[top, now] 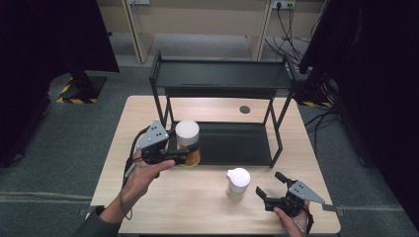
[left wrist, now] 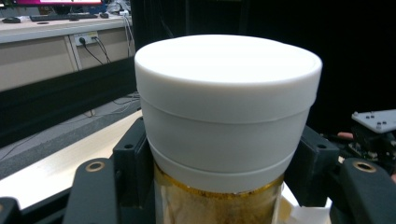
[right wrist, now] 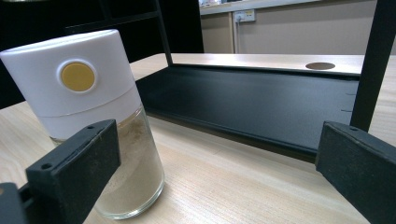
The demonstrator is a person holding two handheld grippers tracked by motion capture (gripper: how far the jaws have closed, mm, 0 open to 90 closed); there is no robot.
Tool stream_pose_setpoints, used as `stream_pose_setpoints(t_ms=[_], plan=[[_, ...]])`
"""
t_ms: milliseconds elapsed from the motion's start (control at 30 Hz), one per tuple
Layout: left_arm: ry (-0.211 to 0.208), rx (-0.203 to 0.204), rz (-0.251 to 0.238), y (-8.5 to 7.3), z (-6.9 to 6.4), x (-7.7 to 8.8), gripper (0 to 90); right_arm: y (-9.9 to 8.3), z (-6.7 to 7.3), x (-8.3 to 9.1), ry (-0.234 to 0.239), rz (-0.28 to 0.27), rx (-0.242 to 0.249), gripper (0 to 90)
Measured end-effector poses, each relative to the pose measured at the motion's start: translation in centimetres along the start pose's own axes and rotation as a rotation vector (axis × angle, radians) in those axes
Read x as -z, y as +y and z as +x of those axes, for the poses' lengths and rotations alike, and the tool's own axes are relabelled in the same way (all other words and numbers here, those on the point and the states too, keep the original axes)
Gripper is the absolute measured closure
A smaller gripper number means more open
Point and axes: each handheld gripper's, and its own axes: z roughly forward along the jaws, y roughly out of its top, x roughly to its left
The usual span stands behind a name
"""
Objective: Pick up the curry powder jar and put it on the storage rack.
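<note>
The room was dim, with a grey floor and dark curtains at both sides, and a pale wooden desk (top: 197, 207) stood in the middle carrying a black two-tier metal shelf rack (top: 220, 74). From the high view I saw my left hand-held gripper (top: 185, 155) clamped on a glass jar of amber-yellow powder with a tall white lid (top: 188, 132), held upright at the front left edge of the rack's lower shelf (top: 237, 143). I judged the jar's long axis vertical, the low shelf lying just beyond it and the top tier above. My right hand-held gripper (top: 269, 190) rested near the desk's front right corner, its jaws apart, pointing towards a second glass jar of pale powder with a white cap (top: 238, 180) standing just to its left.

In the left gripper view the white lid (left wrist: 228, 107) stood close ahead, the black jaws pressed against the jar on either side below it, amber powder showing through the glass.

In the right gripper view the jaws stood wide apart with nothing between them; the pale-powder jar (right wrist: 93, 121), a yellow round button on its cap, stood on the desk at the left, nearer this hand than the other. The lower shelf (right wrist: 261, 107) lay beyond.
</note>
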Motion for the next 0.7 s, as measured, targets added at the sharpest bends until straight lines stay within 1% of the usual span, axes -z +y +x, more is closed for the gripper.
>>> stream_pose_setpoints(t_ms=[133,267,467,700], plan=[[0.007,-0.001,-0.007,1.5,0.3,-0.2,35.3,0.0,0.0,0.0,0.001,0.000,0.000,0.3],[0.008,0.012,-0.016,2.9,0.7,-0.1,35.3,0.0,0.0,0.0,0.000,0.001,-0.003,0.3],[0.032,-0.003,-0.017,5.1,0.8,0.0,35.3,0.0,0.0,0.0,0.000,0.002,-0.004,0.4],[0.049,-0.004,-0.025,7.5,1.2,0.1,35.3,0.0,0.0,0.0,0.000,0.001,-0.007,0.4]])
